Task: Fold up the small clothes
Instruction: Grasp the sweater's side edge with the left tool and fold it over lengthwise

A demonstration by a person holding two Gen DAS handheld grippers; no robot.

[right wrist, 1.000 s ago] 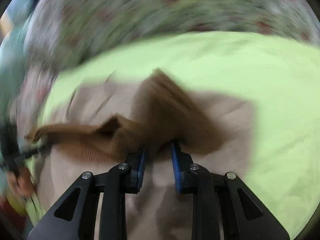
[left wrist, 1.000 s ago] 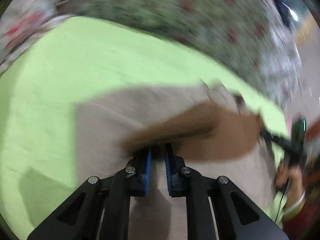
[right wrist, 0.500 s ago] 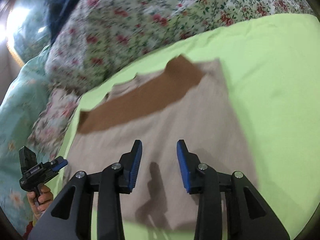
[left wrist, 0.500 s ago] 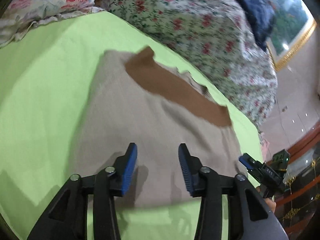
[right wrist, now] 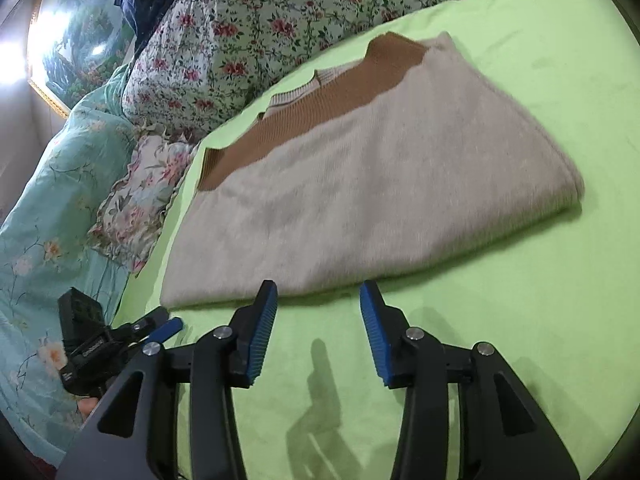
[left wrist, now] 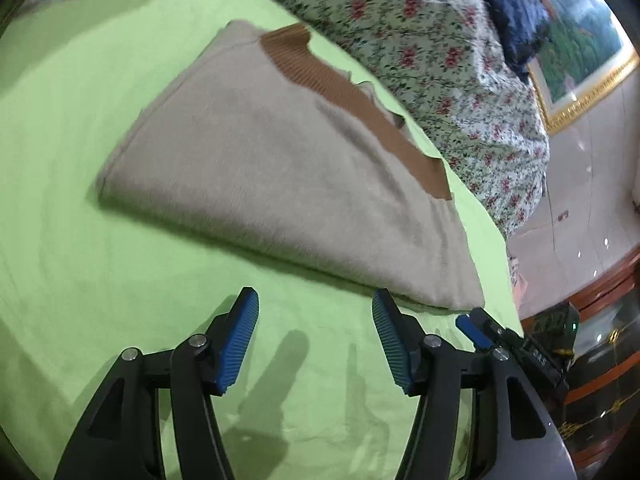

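Both my claws stood wide and empty: left gripper (left wrist: 314,334), right gripper (right wrist: 318,326), just short of the near edge of the folded beige sweater (left wrist: 288,160) on the green sheet (left wrist: 80,260). Risk, as I judged it: a shallow pinch would catch only the top layer and peel the fold apart.

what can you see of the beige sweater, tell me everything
The beige sweater is a soft, fuzzy knit with a brown ribbed band along its far edge. It lies folded flat on the green sheet, near edge a rounded fold. Neither open gripper touches it; both sit just short of that edge.
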